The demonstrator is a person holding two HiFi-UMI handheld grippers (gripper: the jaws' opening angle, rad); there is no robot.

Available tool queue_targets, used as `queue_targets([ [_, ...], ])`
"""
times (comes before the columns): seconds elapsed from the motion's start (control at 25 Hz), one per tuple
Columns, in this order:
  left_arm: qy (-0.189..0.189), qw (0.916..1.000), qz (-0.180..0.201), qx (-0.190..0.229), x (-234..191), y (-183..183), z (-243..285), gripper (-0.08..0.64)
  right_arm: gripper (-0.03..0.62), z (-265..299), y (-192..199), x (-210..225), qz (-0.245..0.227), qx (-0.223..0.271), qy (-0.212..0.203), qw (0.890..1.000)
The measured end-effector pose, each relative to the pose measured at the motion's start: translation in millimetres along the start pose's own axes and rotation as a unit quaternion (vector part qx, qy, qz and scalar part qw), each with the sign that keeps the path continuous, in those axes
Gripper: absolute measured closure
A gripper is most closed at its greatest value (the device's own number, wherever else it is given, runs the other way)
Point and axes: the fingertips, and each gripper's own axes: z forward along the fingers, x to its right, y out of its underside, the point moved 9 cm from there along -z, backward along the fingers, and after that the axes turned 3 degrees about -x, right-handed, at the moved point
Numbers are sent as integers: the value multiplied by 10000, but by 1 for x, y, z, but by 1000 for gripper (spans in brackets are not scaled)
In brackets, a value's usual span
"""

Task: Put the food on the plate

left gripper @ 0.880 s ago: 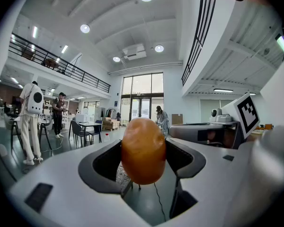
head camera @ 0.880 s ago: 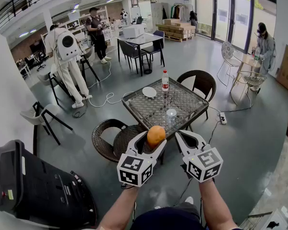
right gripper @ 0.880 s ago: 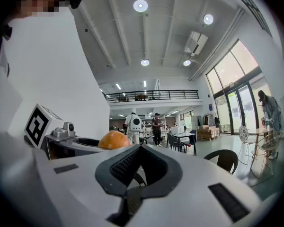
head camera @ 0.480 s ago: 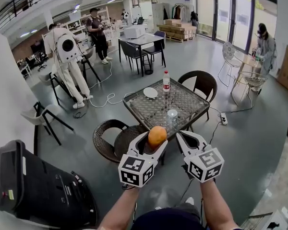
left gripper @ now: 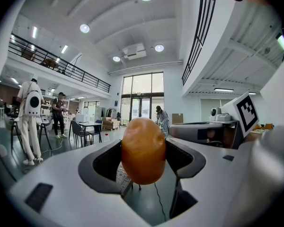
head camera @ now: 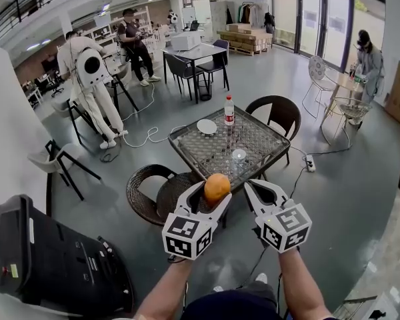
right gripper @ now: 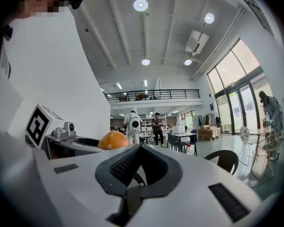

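left gripper (head camera: pixel 215 193): grasping 1 orange (head camera: pixel 217 187) | right gripper (head camera: pixel 252 188): jaws together, empty | plate (head camera: pixel 207 127): on table (head camera: pixel 257 144), well apart from both grippers

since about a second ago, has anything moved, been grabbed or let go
Nothing visibly changed. The left claw still grips the orange fruit. The right claw stays shut and empty beside it. The white plate still sits on the glass table ahead.
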Motion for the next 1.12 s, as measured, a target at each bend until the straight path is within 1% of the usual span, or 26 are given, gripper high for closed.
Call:
queue_targets([
  [0.28,-145,9999,-45,-77,7,-1,27,261,588,3,0,33,-3,-31,-168,9999],
  [0.64,-485,9986,-124,-148,34,-9,83,261,588,0,2,104,51,-19,-504,9987],
  [0.88,-735,9967,-219,-253,53,-13,120,261,588,-9,9,154,217,18,-679,9975],
  [1.12,-921,9946,-361,-308,68,-14,148,261,588,-16,20,190,370,-29,-815,9960],
])
